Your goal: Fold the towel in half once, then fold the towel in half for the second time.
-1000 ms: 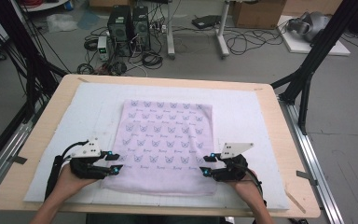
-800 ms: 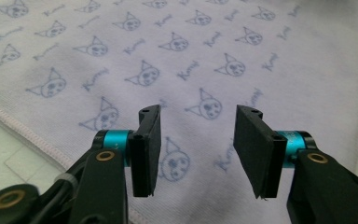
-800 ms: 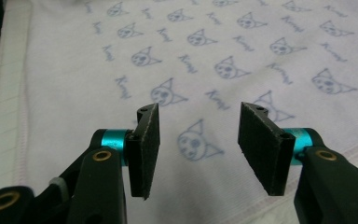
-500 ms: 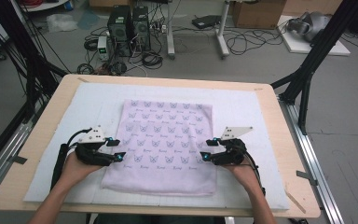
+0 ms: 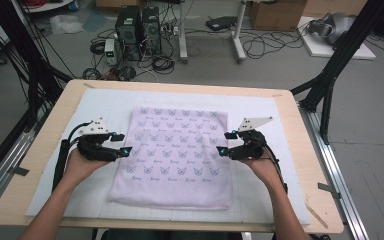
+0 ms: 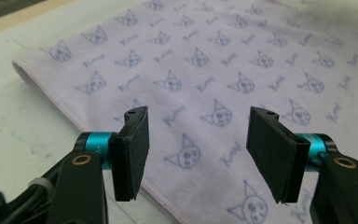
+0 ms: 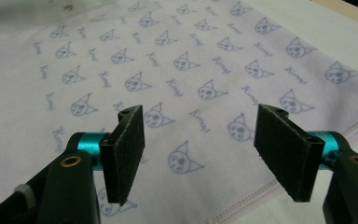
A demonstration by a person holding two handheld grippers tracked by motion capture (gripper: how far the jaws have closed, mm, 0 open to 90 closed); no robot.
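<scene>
Cables, computer towers (image 5: 137,25) and black frame legs crowd the floor beyond the wooden surface (image 5: 305,165) in the high view, and on that surface lies a white mat (image 5: 105,107) with the lilac towel (image 5: 177,155) spread flat in its middle. We use the towel as our landmark. The left tool (image 5: 121,144) hovers at the towel's left edge, about halfway along it, tips pointing inward over the hem. The right tool (image 5: 225,142) mirrors it at the towel's right edge, tips also pointing inward. Both are carried in the person's hands, forearms coming in from the near side of the towel. Each tool's jaws have just been opening, and nothing sits between them.

Over to the left gripper view: the left tool (image 6: 196,149) hangs above the towel (image 6: 223,70), its two black pads (image 6: 133,149) standing well apart, gaping, gripping nothing. Below them runs the towel's hemmed edge, with the white mat (image 6: 23,116) beside it. Blue cat-face prints and script cover the cloth, which lies smooth.

Now the right gripper view: the right tool (image 7: 200,154) is likewise spread wide above the towel (image 7: 168,70), pads (image 7: 126,151) clear of the cloth, empty. The towel's stitched hem passes under the farther pad, with the mat (image 7: 307,28) showing past the towel's edge.
</scene>
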